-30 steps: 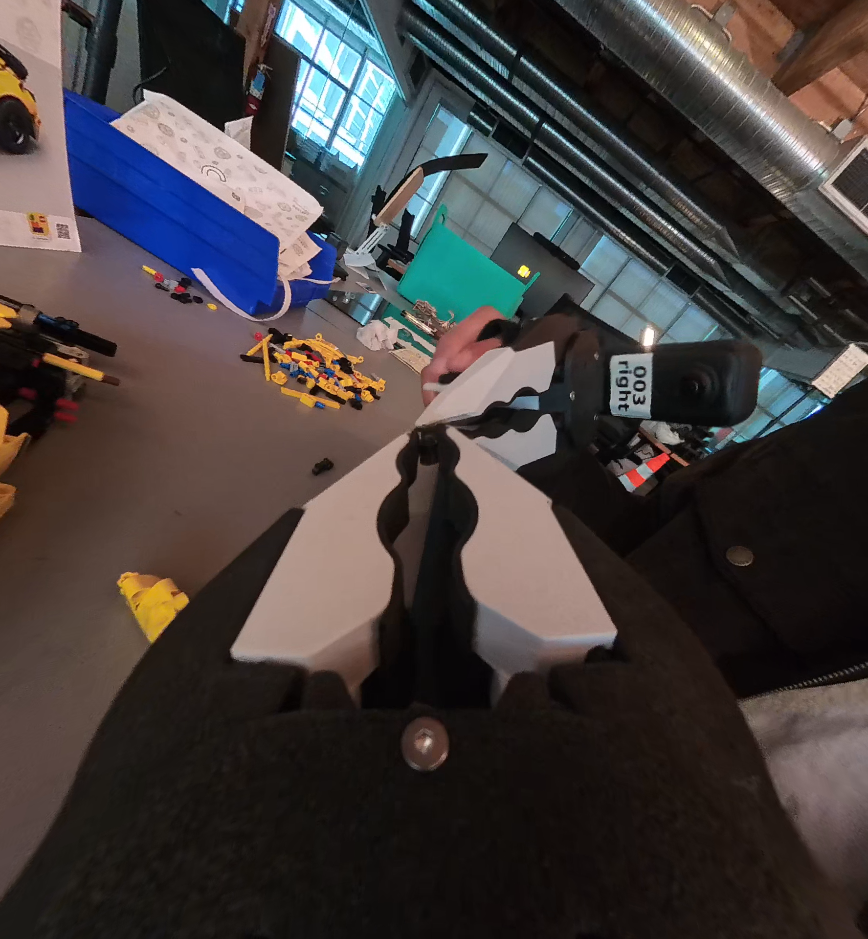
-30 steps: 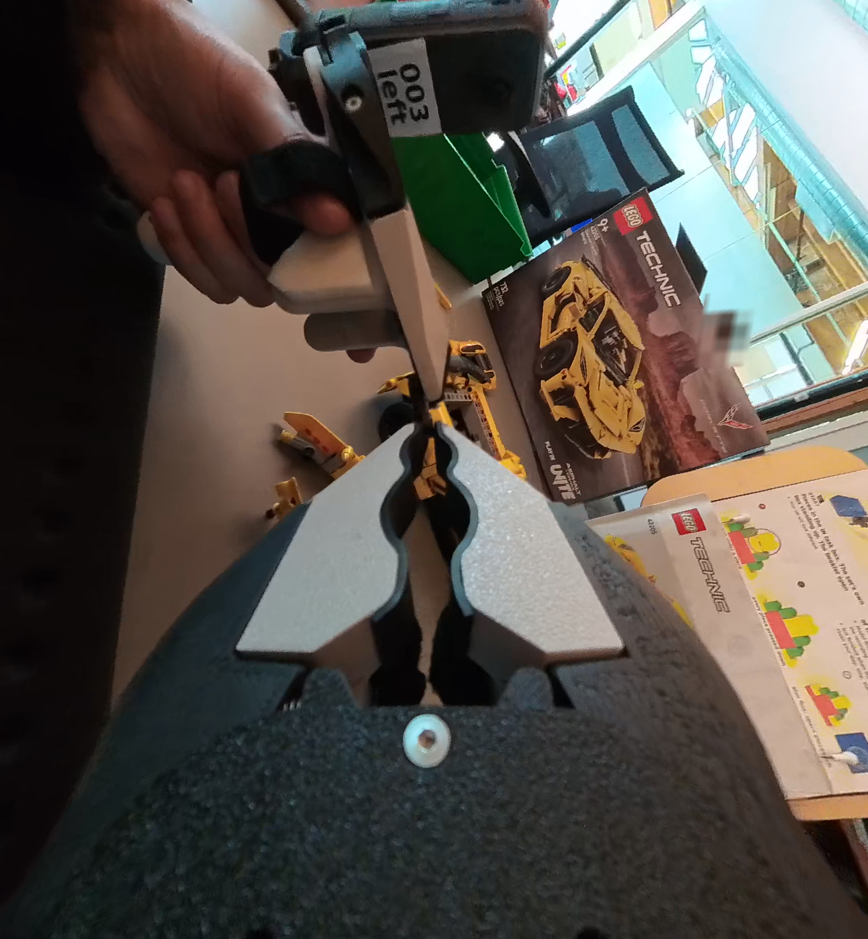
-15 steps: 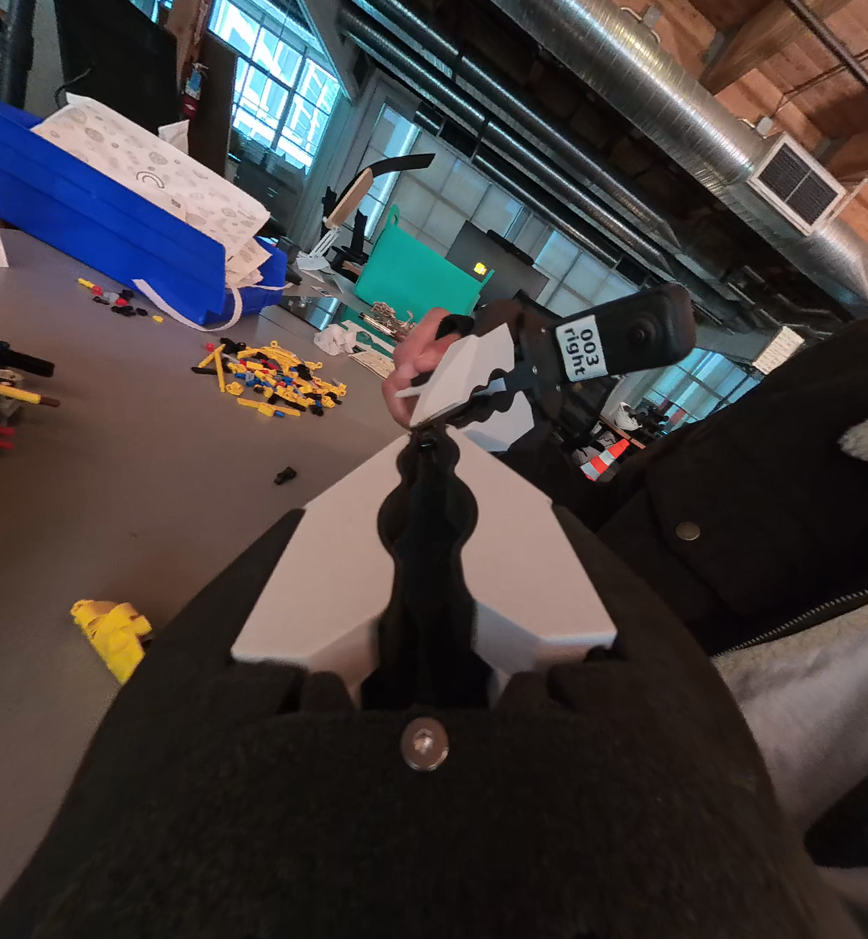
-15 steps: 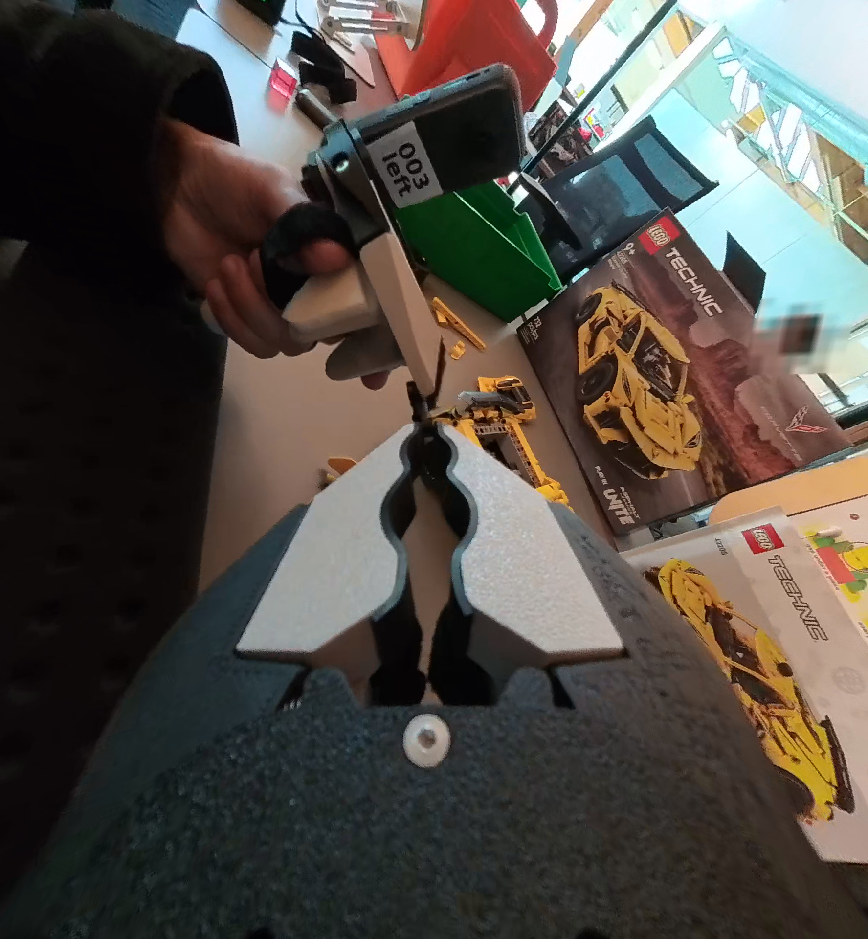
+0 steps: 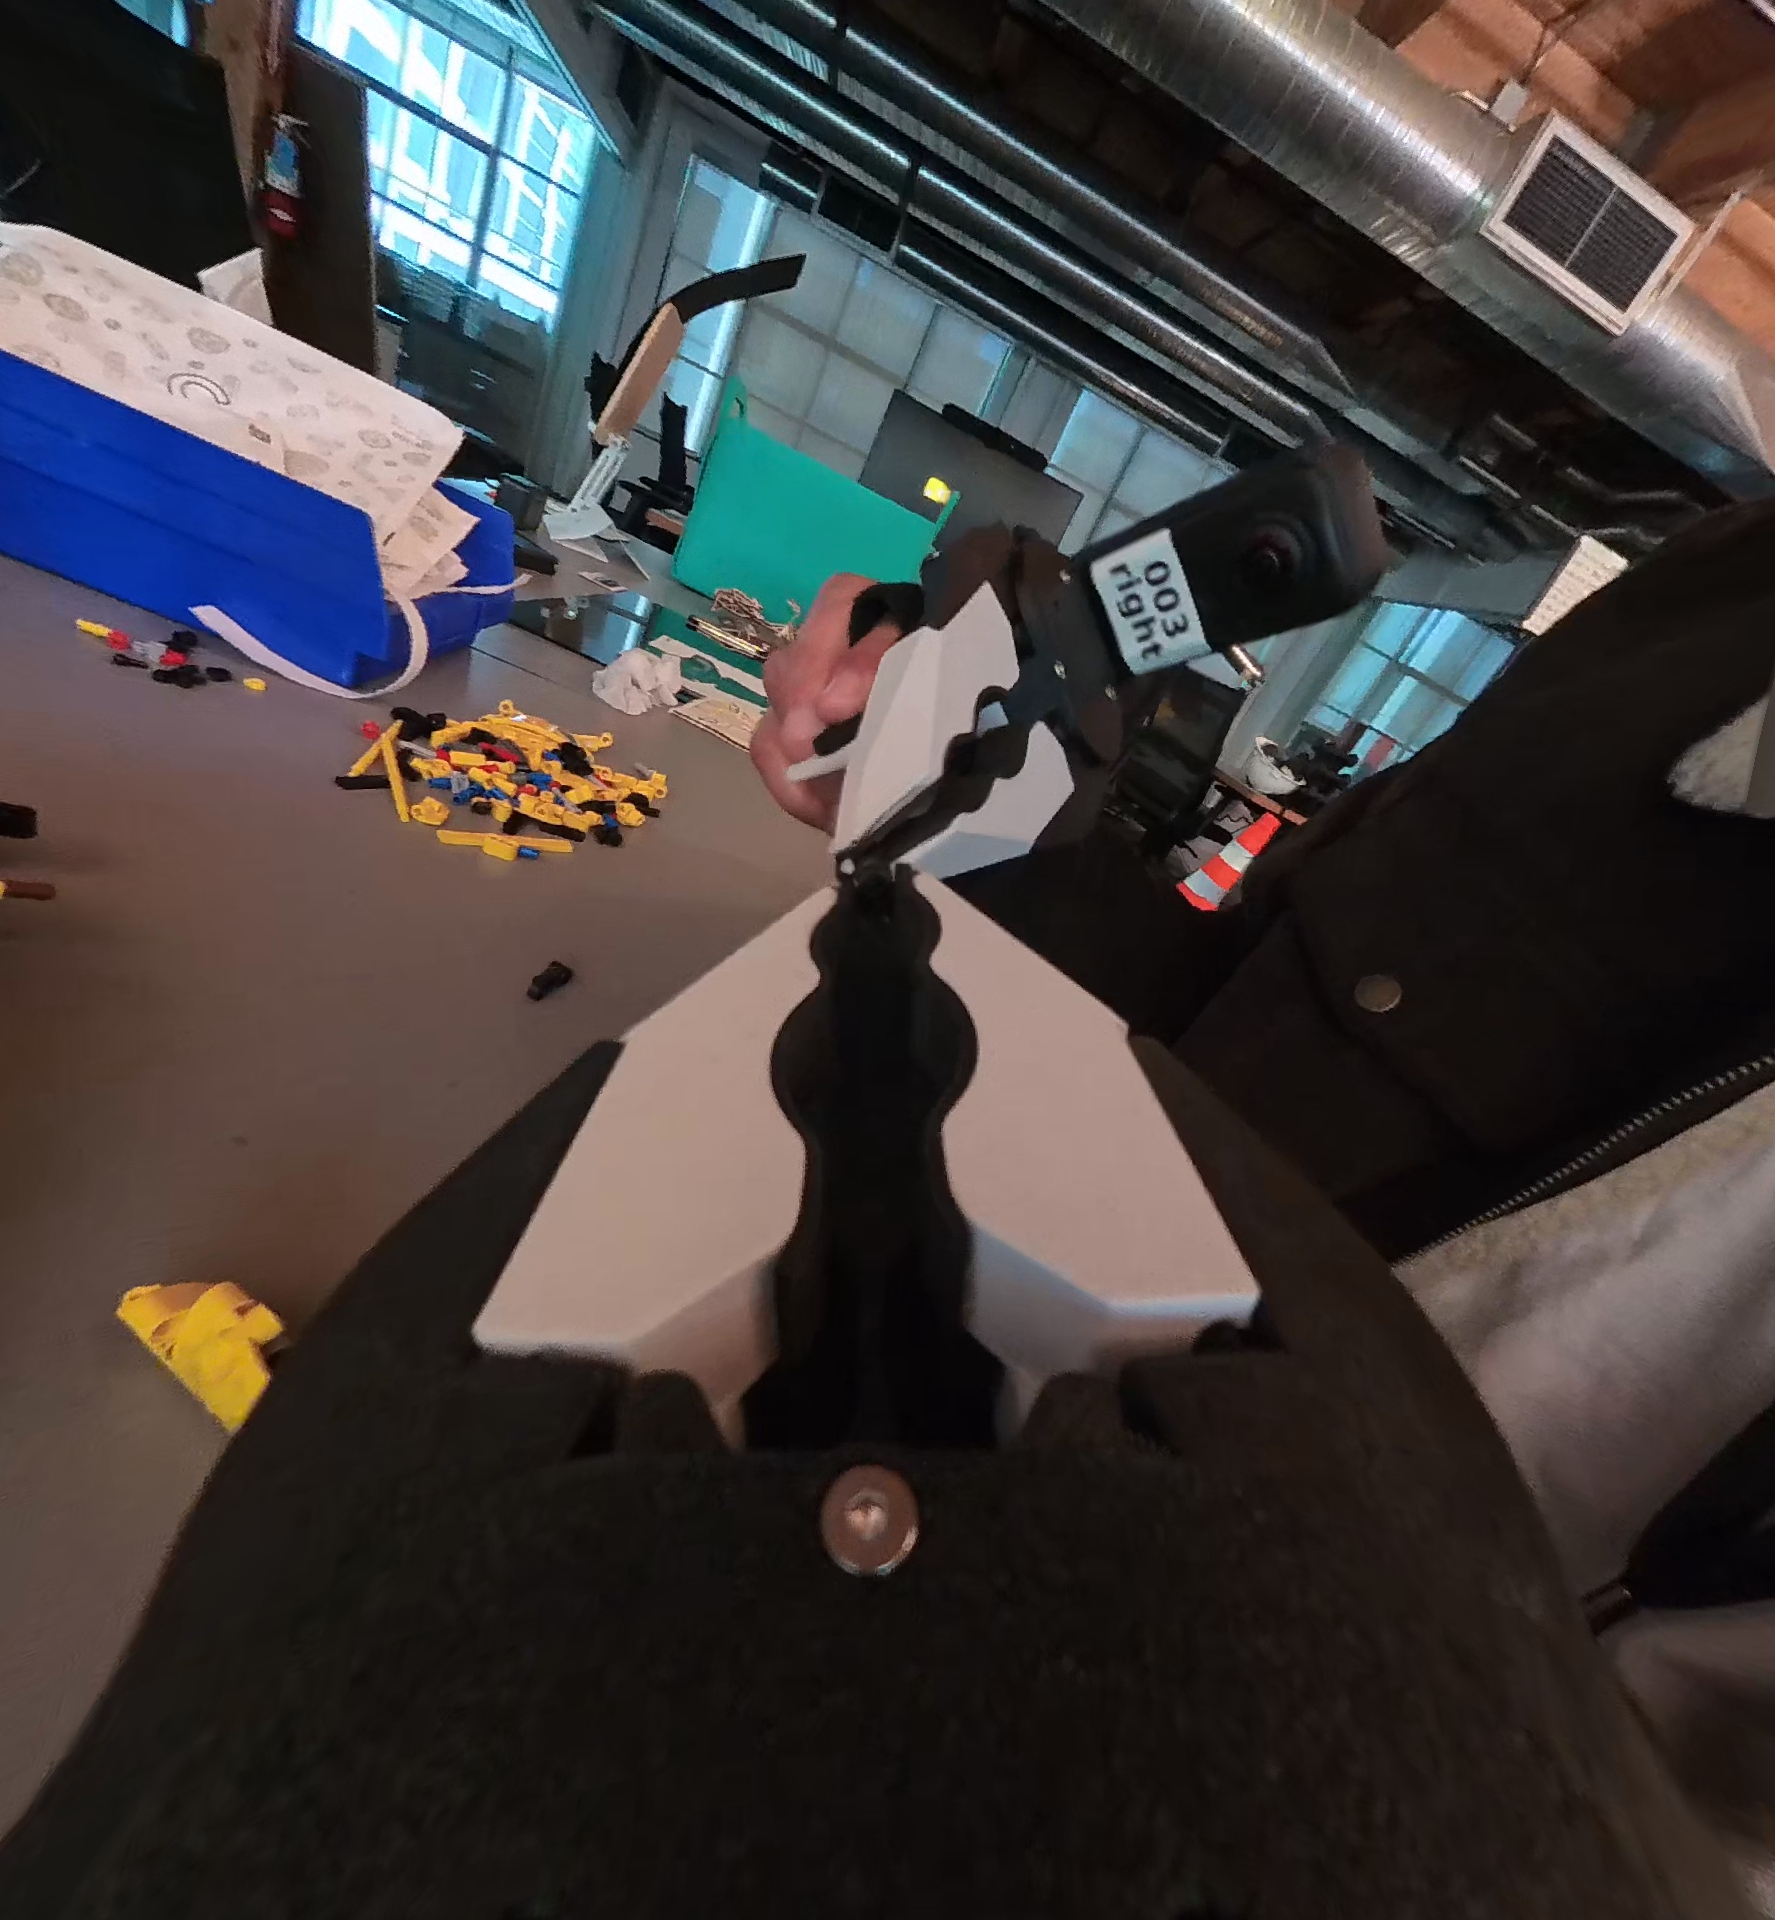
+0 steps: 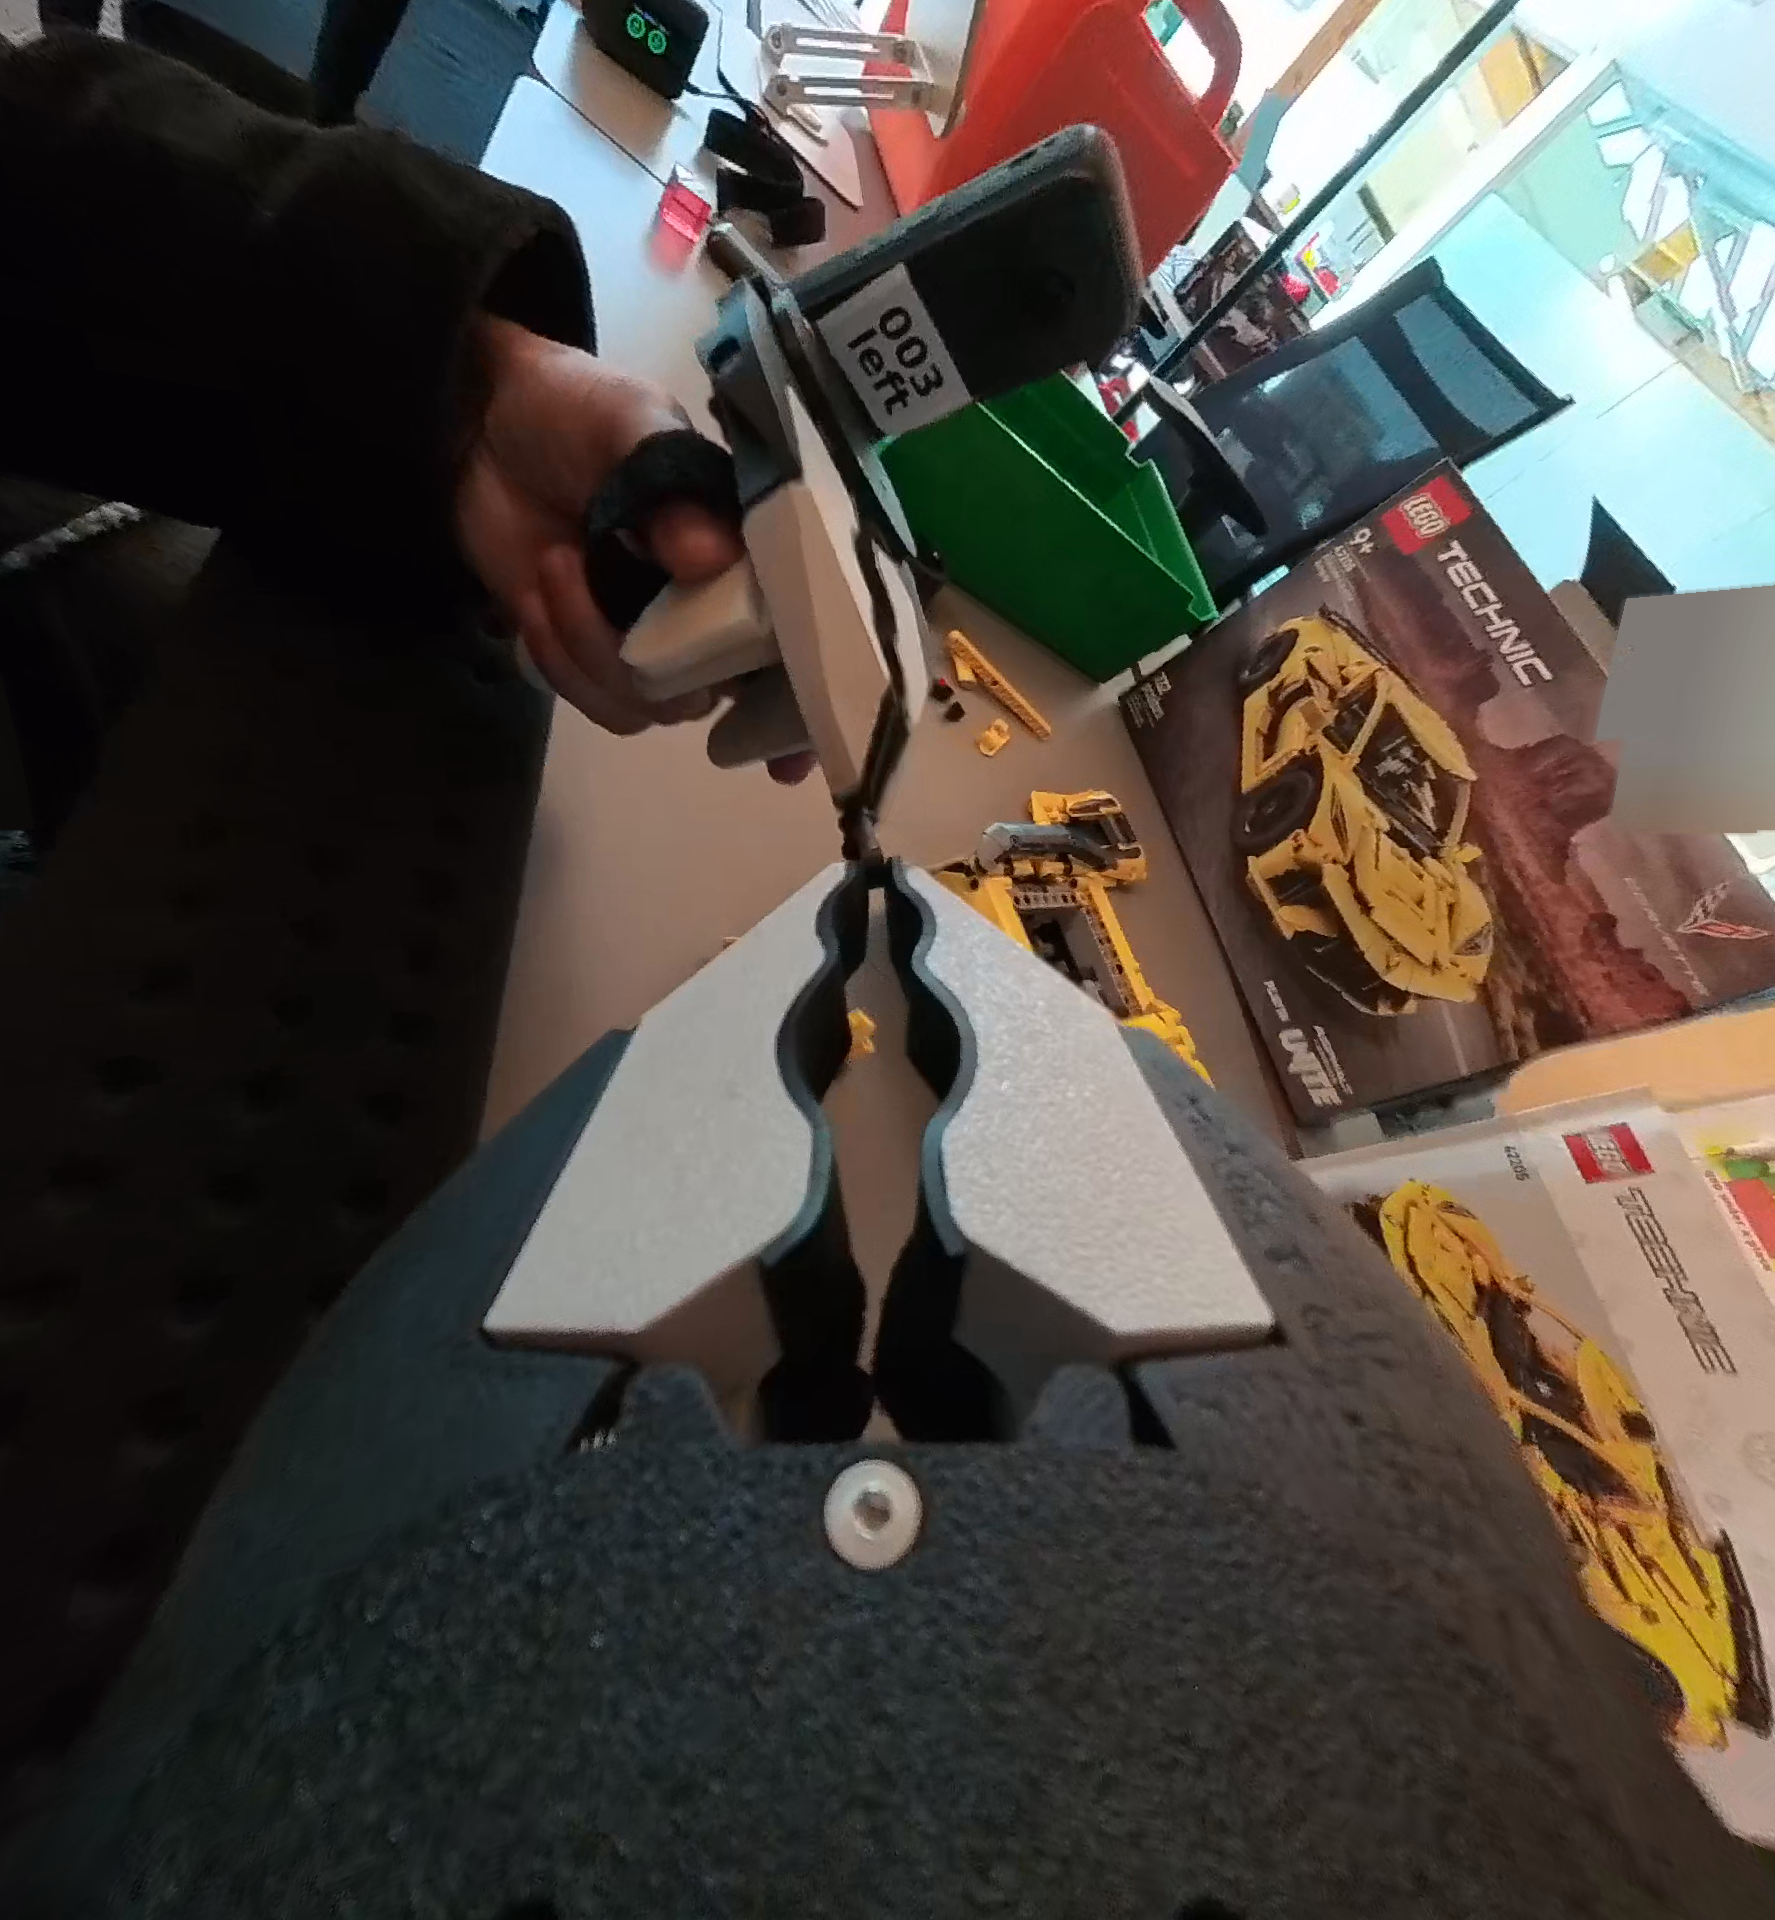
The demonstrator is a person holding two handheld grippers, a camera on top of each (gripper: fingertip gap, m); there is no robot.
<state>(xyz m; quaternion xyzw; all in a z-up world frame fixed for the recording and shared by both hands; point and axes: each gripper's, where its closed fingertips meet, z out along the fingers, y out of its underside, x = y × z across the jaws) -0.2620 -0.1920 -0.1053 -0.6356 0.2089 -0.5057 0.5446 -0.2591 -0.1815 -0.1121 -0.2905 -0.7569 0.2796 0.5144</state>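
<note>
Tabletop (image 5: 239, 1039): grey surface under both grippers; all places below are given relative to the yellow model car (image 6: 1059, 894), half built, that stands on it.
Box (image 6: 1465, 821): just right of the model car in the right wrist view, dark, with a picture of a yellow car.
Booklet (image 6: 1631, 1455): nearer to the camera than the box, lying flat, also with a yellow car printed on it.
Green bin (image 6: 1039, 540): behind the model car, with a few loose yellow and black parts (image 6: 997, 707) between them.
Brick heap (image 5: 509, 779): yellow, blue, black and red pieces, seen in the left wrist view, in front of a blue bin (image 5: 166, 520) with white printed paper over it.
Single pieces: one yellow piece (image 5: 202, 1345) and one small black piece (image 5: 548, 977) lie apart on the grey surface.
Left gripper (image 5: 867, 899): jaws pressed together on a small dark part; held in a hand (image 6: 592, 551).
Right gripper (image 6: 867, 868): jaws almost together, pinching the same small dark part (image 6: 862, 831) at their tips.
Small dark part: in the air above the model car, between the two gripper tips, which meet there tip to tip; too small to tell its kind.
</note>
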